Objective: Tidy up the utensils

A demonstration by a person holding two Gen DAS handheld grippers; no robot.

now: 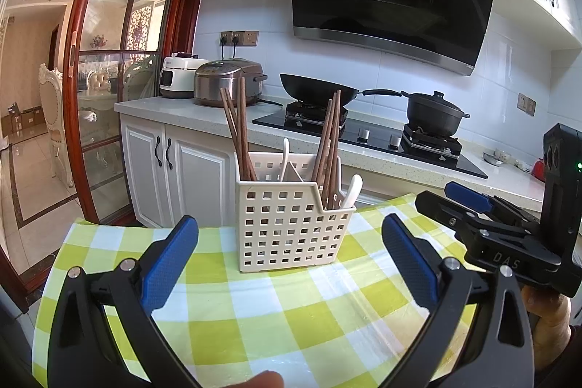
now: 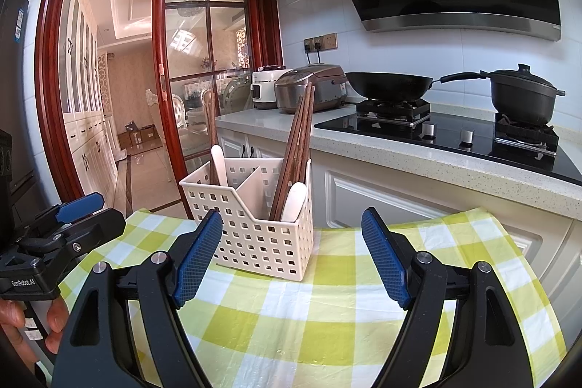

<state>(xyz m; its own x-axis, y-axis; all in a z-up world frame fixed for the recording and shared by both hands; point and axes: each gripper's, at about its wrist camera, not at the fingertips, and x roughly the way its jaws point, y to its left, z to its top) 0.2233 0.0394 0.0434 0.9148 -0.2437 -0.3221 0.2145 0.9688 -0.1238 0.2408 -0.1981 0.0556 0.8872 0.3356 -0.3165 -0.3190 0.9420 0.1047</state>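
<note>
Both my grippers hover spread wide and empty over the checked tablecloth (image 1: 276,308): left gripper (image 1: 289,255), right gripper (image 2: 291,253). The white perforated caddy (image 1: 287,231) stands upright straight ahead at the far edge of the cloth, a little left of centre for my right gripper. It holds brown chopsticks (image 1: 329,148) and white spoons (image 1: 352,191) in both compartments, long axes near vertical, tops leaning. Judgement: neither hand is clearly nearer; any pick must come from above, along the handles.
</note>
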